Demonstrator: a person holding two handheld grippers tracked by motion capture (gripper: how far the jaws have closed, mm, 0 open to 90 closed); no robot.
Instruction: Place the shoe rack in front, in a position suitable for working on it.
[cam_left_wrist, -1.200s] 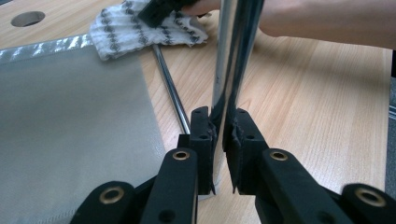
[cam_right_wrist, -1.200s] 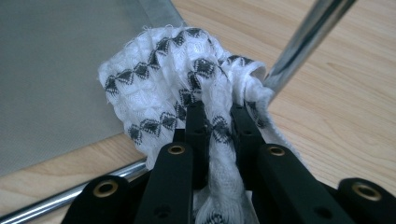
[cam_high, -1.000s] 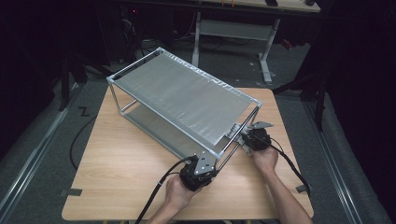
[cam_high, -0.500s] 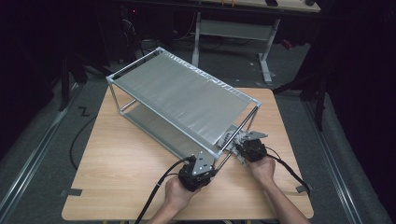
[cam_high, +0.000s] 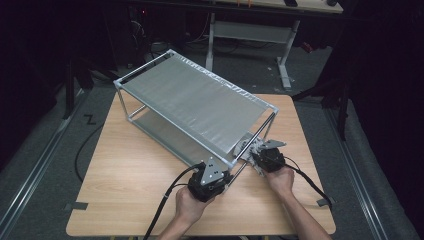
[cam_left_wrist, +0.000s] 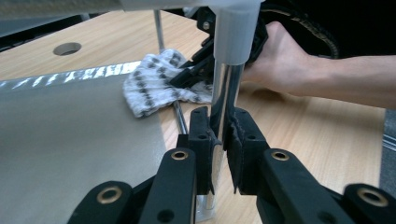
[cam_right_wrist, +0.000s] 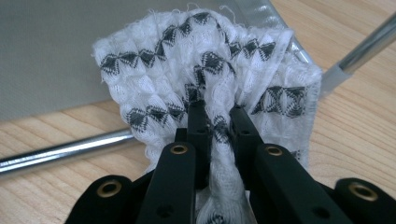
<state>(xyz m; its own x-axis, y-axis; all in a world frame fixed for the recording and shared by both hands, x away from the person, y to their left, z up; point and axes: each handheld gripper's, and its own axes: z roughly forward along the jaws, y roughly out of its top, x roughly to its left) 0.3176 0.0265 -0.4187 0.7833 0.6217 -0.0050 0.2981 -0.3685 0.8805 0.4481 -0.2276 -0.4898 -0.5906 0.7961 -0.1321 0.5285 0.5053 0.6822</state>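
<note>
The cloth (cam_right_wrist: 205, 88), pinched in my right gripper (cam_right_wrist: 215, 122), lies on the lower shelf (cam_left_wrist: 70, 135) at the rack's near end. My left gripper (cam_left_wrist: 219, 135) clamps the corner post (cam_left_wrist: 224, 93). I judge steady post hold and short, flat wiping strokes work best.

The cloth's (cam_right_wrist: 205, 88) lower part seems hidden behind the right gripper (cam_right_wrist: 217, 126).
</note>
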